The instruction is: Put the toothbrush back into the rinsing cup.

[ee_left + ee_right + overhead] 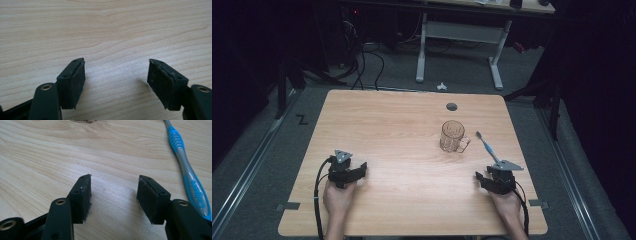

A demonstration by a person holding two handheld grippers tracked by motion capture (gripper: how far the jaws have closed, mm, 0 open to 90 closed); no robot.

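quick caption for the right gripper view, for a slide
Right gripper resting open over the wooden table, nothing between its jaws, a blue and grey toothbrush lying just beside its right jaw.

Blue-grey toothbrush [186, 162]; clear mug [453, 136]; light wood-grain table [387, 125].

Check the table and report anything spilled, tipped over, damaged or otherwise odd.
Nothing stands out. The glass mug stands upright and empty on the table, the toothbrush lies flat beside it, apart from it, and no spill shows. Both tongs rest open near the front edge.
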